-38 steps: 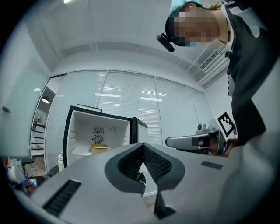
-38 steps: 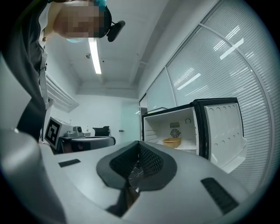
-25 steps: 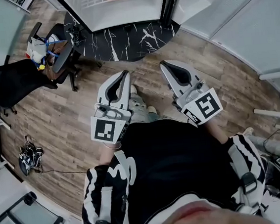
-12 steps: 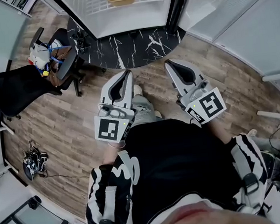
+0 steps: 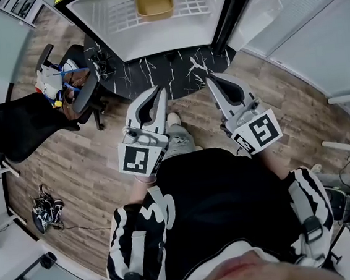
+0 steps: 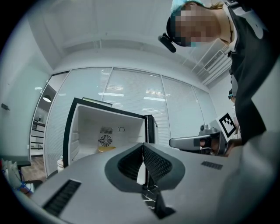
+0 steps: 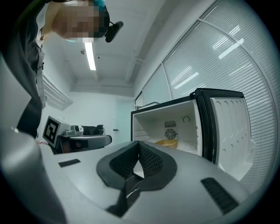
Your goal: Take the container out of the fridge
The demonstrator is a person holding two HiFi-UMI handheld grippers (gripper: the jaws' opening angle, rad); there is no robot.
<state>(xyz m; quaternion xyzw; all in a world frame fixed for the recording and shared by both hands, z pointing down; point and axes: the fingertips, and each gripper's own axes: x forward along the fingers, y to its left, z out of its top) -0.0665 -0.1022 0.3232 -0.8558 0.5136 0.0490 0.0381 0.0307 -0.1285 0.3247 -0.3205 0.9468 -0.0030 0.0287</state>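
fridge [image 5: 152, 42] cut off above, container [image 5: 154, 0] inside

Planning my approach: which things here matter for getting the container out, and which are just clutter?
Job: yellow container, open fridge, left tool, right tool, both shut.
Lying about: black office chair, cable bundle on floor, marbled mat.

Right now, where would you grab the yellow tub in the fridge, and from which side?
Probably the front wall of the tub, at its rim, coming straight in through the open front of the fridge. It sits upright with its top open, so one jaw could go inside and one outside. The fridge walls close off the other sides.
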